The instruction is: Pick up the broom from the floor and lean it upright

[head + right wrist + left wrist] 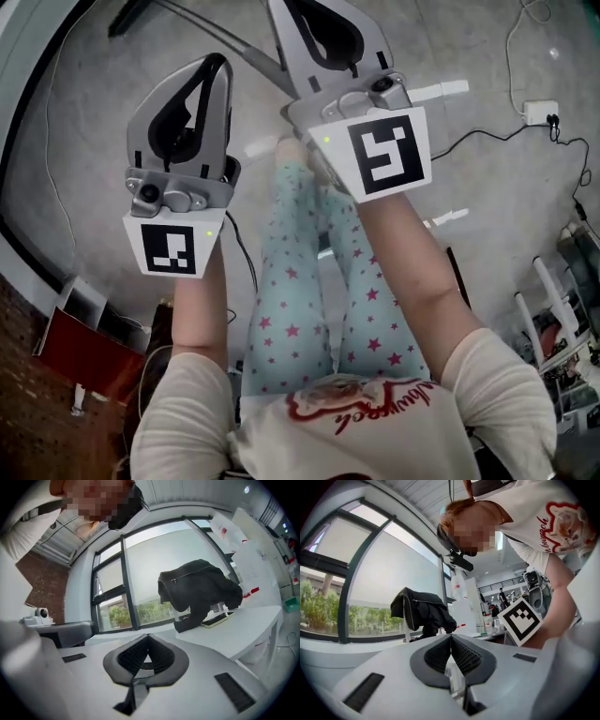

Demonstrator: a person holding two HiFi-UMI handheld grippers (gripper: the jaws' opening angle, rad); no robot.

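The left gripper [214, 66] and right gripper [328, 33] were each pressed together on nothing, held level above the floor [487, 56]. What looked like the broom [202, 25] showed at the frame's upper left, apart from both, so they were probably not working on it.

black jacket [199, 590], window [154, 573], white power strip [541, 112]

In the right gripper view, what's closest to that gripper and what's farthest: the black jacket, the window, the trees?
1. black jacket, lying on the desk, at right.
2. window, right behind the jacket.
3. trees, outside, low and left.
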